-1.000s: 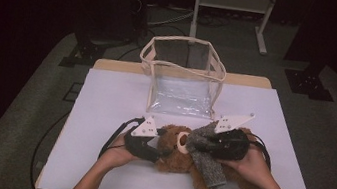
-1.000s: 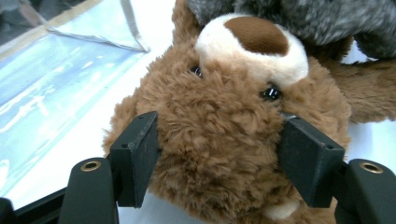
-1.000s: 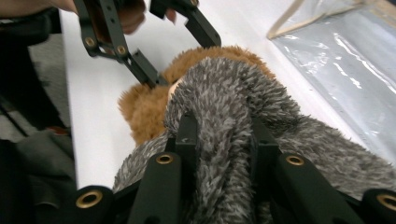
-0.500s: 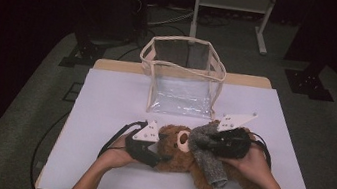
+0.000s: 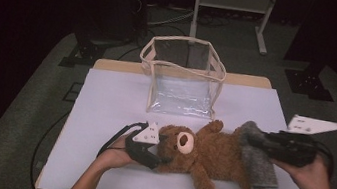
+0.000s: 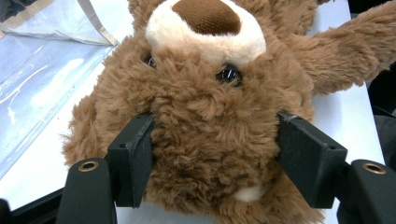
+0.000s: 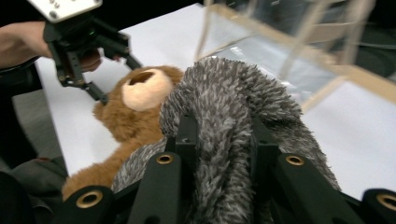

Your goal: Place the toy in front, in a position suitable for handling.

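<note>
High view: left tool (image 5: 160, 160) sits at the head end of a brown teddy bear (image 5: 210, 154) that lies on its back on the white-covered bench (image 5: 105, 95), head toward the left, feet toward the right. Left gripper view gets in close: both black pads flank the top of the bear's head (image 6: 210, 135), fur bulging between them, pads touching the fur on both sides; jaws have just been opening a bit, and the head sits between them, so the grip looks loose rather than tight. Bear's eyes and tan muzzle with brown nose show there upside down, plus the clear plastic at upper left. Behind the bear, mid-bench, stands a clear plastic bag (image 5: 184, 79) with beige trim, open top, upright, apart from the bear. Right side: right tool (image 5: 257, 139) held in the person's hand, closed on a grey furry cloth (image 5: 258, 158) that lies over the bear's legs in the high view. Right gripper view shows what the overhead can't: grey fur (image 7: 224, 121) pinched between the two jaws, bunched up over them, with the bear's muzzle, the left tool (image 7: 105, 77) and the bag's frame beyond it, blurred.
</note>
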The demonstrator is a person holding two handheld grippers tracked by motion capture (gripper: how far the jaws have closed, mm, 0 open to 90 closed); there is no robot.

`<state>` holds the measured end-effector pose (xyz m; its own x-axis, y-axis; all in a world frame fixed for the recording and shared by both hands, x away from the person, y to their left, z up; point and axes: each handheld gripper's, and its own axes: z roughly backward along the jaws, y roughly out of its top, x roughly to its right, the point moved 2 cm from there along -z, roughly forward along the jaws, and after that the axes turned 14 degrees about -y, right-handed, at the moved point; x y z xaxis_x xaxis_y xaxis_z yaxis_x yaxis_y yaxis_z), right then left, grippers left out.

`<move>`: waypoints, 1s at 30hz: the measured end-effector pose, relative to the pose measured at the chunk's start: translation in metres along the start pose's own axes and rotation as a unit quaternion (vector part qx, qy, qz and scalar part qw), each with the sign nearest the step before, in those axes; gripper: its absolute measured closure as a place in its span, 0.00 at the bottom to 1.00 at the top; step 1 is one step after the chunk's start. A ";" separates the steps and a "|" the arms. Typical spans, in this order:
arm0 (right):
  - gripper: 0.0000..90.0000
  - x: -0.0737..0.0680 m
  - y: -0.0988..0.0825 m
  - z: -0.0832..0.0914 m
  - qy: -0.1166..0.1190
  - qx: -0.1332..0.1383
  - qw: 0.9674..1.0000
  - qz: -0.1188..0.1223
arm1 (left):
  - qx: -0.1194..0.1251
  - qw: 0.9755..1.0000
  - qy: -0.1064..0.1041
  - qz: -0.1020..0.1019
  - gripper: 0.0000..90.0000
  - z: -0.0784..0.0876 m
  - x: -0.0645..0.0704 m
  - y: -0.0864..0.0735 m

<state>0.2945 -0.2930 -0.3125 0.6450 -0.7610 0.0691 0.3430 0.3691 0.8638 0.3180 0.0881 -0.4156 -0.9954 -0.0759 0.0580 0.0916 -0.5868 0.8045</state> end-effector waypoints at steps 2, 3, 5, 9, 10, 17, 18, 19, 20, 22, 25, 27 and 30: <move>0.79 0.012 -0.003 0.022 -0.026 0.001 1.000 -0.005 | -0.003 1.000 -0.002 -0.002 0.35 0.001 0.000 0.001; 0.79 0.015 -0.005 0.026 -0.030 -0.002 1.000 -0.007 | -0.001 1.000 -0.002 0.000 0.35 0.000 0.001 0.001; 0.79 0.019 -0.009 0.027 -0.040 -0.011 0.999 -0.007 | -0.001 1.000 -0.003 0.000 0.35 0.000 0.001 0.001; 0.78 0.021 -0.022 0.004 -0.029 -0.031 0.999 -0.013 | 0.000 1.000 -0.006 -0.001 0.35 0.001 0.001 0.001; 0.78 0.021 -0.022 0.004 -0.029 -0.031 0.999 -0.013 | 0.000 1.000 -0.006 -0.001 0.35 0.001 0.001 0.001; 0.78 -0.006 -0.031 -0.068 0.060 -0.046 0.997 -0.026 | 0.003 1.000 -0.009 0.009 0.32 0.007 -0.001 -0.001; 0.78 -0.011 -0.029 -0.075 0.070 -0.042 0.996 -0.029 | 0.005 1.000 -0.007 0.009 0.32 0.008 -0.001 0.000; 0.78 -0.011 -0.029 -0.075 0.070 -0.042 0.996 -0.029 | 0.005 1.000 -0.007 0.009 0.31 0.008 -0.001 0.000; 0.78 -0.016 -0.028 -0.080 0.077 -0.037 0.996 -0.031 | 0.007 1.000 -0.006 0.010 0.31 0.009 -0.001 0.000; 0.78 -0.024 -0.026 -0.086 0.089 -0.024 0.995 -0.032 | 0.016 1.000 -0.005 0.009 0.29 0.011 -0.001 0.003; 0.77 -0.037 -0.031 -0.091 0.123 -0.007 0.991 -0.045 | 0.037 0.999 -0.002 -0.003 0.27 0.009 0.001 0.012; 0.76 -0.039 -0.033 -0.087 0.127 -0.005 0.991 -0.039 | 0.037 0.999 -0.005 -0.010 0.27 0.004 0.002 0.018; 0.74 -0.040 -0.034 -0.084 0.119 -0.001 0.992 -0.031 | 0.024 1.000 -0.013 -0.016 0.27 -0.002 0.003 0.022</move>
<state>0.3142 -0.2301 -0.3871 0.7658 -0.6347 -0.1036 0.3877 0.3272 0.8617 0.3172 0.0734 -0.3993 -0.9982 -0.0370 0.0464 0.0591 -0.5490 0.8337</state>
